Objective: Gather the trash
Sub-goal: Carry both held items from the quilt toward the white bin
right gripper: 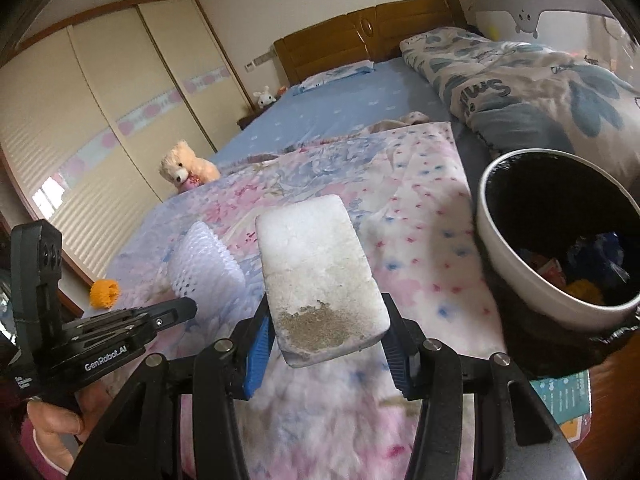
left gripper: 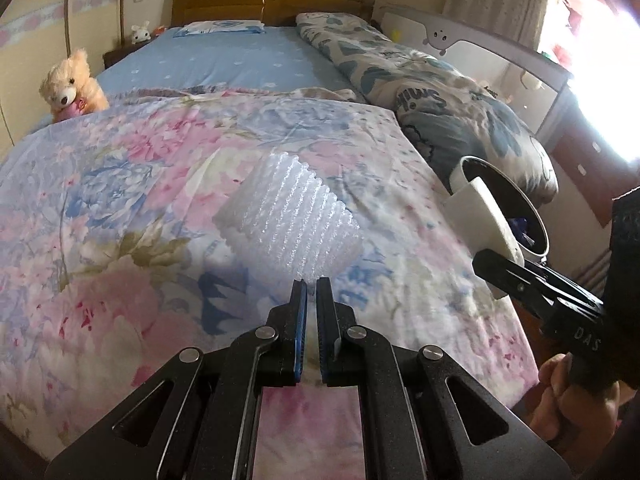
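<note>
- Right up close, our right gripper (right gripper: 326, 344) clamps a stained white foam block (right gripper: 320, 276) by its near end; its long axis runs away from us, over the floral quilt (right gripper: 420, 216).
- Our left gripper (left gripper: 311, 312), jaws nearly together, pinches a white ribbed foam-net sleeve (left gripper: 292, 220) pointing forward.
- Just right, we see the black-lined white bin (right gripper: 516, 256).
</note>
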A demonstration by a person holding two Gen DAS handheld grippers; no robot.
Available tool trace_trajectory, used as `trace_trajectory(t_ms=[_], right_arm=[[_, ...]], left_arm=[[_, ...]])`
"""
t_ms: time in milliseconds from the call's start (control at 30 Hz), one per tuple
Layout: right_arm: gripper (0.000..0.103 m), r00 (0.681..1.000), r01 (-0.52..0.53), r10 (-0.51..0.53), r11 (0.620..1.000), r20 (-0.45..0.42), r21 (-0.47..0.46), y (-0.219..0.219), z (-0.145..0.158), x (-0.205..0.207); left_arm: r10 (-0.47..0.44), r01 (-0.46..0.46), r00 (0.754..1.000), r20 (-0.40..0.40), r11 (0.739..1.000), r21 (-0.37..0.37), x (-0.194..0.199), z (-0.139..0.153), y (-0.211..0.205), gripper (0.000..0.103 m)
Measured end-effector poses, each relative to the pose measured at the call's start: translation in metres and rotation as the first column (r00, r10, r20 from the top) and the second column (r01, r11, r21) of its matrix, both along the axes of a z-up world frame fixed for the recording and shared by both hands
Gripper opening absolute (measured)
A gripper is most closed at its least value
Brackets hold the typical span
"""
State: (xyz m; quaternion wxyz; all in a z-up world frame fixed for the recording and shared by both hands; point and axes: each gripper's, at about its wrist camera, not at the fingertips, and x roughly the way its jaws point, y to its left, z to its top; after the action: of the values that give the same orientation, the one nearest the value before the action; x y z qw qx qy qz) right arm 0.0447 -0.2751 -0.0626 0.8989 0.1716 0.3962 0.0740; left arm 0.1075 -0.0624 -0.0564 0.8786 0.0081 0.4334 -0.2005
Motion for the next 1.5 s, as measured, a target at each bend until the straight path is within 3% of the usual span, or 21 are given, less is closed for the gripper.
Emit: trace_trajectory(t_ms=[367,1500], right_arm=[[0.050,0.999,0.015,-0.015,1.000,0.029,0.006,-0.016,0.005,-0.023],[0.050,0.995,0.097,-0.097,0.995,0.028,0.001,-0.049,0.007,-0.044]], left_arm=[[-0.040,0.039,0.999,0.024,0.998,0.042,-0.016,0.008,-0.025,0.004],[-0.153,0.153,0.988,0.008,0.988,0.037,-0.030,0.006,-0.069,0.004]])
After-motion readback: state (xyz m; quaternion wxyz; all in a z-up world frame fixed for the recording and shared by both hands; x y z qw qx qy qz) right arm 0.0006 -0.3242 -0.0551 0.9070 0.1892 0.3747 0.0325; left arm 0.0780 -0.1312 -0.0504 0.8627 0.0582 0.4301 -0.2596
